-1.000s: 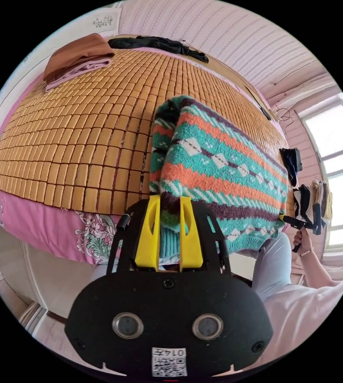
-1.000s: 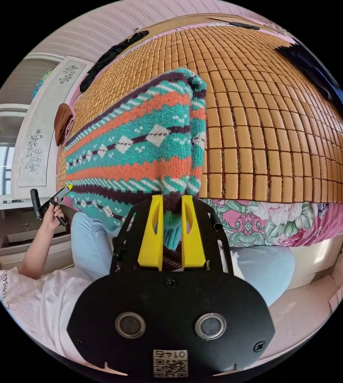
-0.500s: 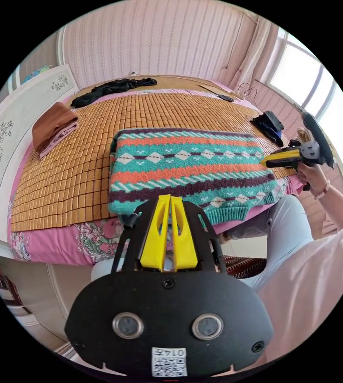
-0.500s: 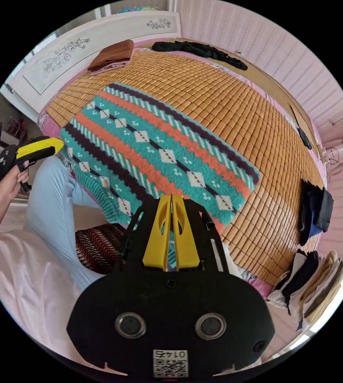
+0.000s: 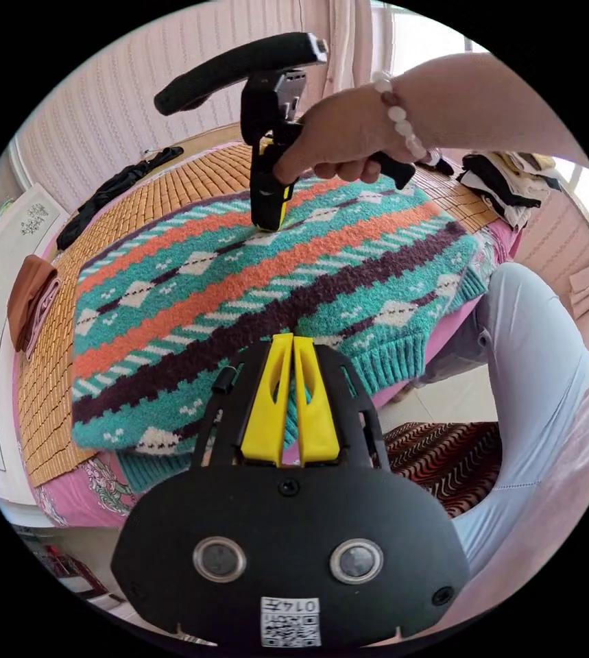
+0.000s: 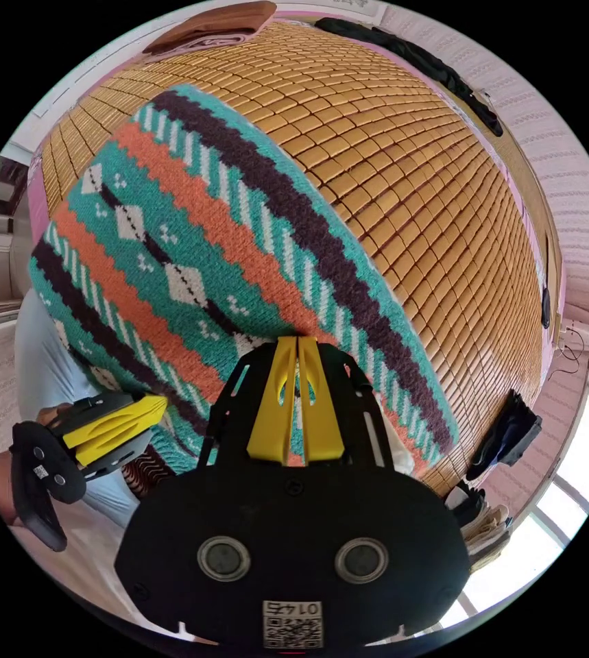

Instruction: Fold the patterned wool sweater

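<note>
The patterned wool sweater (image 5: 239, 288), banded in teal, orange and dark purple, lies folded flat on the bamboo mat (image 5: 191, 178) at the bed's near edge, its ribbed hem hanging slightly over. My left gripper (image 5: 293, 340) is shut and empty, held just off that hem. In the left gripper view a hand holds my right gripper (image 5: 269, 221) pointing down, its yellow tips touching the top of the sweater. The right gripper view shows its own jaws (image 6: 297, 340) shut over the sweater (image 6: 205, 226), with the left gripper (image 6: 160, 404) low at the left.
Folded brown clothes (image 5: 28, 301) and a long black garment (image 5: 112, 188) lie at the mat's far side. A stack of folded clothes (image 5: 507, 181) and a dark garment (image 6: 510, 435) sit near the window end. The person's leg (image 5: 527, 356) and a striped rug (image 5: 445, 459) are below the bed edge.
Both grippers let go of the sweater's lifted edge and shut empty; the sweater now lies flat. The right gripper swung over it and came down tips-first onto its top.
</note>
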{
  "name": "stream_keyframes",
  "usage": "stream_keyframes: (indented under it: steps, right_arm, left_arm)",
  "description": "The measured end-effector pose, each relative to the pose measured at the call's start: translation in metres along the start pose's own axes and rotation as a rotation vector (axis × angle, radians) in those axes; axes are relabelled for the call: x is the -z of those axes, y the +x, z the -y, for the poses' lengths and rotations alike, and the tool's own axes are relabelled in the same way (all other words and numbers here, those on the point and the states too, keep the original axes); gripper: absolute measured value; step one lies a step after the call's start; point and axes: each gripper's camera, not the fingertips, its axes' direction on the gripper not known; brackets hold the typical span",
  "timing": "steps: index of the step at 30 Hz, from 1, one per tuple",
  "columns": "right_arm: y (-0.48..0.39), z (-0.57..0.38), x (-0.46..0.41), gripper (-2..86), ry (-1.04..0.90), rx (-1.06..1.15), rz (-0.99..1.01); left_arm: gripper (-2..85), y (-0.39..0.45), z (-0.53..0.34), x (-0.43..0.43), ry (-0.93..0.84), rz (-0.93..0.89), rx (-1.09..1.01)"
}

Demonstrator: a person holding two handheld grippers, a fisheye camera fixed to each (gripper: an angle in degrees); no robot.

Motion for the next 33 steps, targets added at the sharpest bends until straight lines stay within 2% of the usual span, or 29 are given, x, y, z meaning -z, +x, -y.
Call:
stream_keyframes:
  steps: [3,7,11,13,19,27,30,33]
  right_arm:
    - [-0.019,0.01,-0.008,-0.5,-0.034,0.082,-0.083]
    - [-0.013,0.013,-0.004,-0.6,-0.044,0.083,-0.02]
    - [-0.006,0.014,0.032,-0.6,0.084,0.08,-0.037]
    - [-0.003,0.021,0.04,-0.6,0.104,0.088,-0.046]
    - [0.016,0.053,0.004,-0.5,-0.005,0.067,-0.013]
    - [0.04,0.048,0.013,-0.6,-0.033,0.044,-0.053]
    - [0.066,0.022,0.026,-0.5,0.033,0.023,0.019]
    - [0.108,-0.028,0.052,-0.4,0.181,-0.076,0.194]
  left_arm:
    - [-1.0,0.007,-0.003,-0.004,0.009,0.024,-0.012]
    - [-1.0,-0.01,-0.002,-0.003,-0.015,-0.097,0.053]
    - [-1.0,-0.008,-0.002,0.003,-0.028,-0.078,0.019]
    - [-1.0,-0.005,-0.001,-0.003,-0.061,-0.126,0.015]
    - [-1.0,-0.008,-0.005,-0.025,-0.1,-0.177,0.056]
    - [-1.0,0.0,0.005,-0.039,-0.153,-0.133,-0.078]
    - [-1.0,-0.016,0.005,-0.042,-0.157,-0.214,-0.013]
    - [-1.0,-0.027,-0.007,-0.038,-0.101,-0.253,0.05]
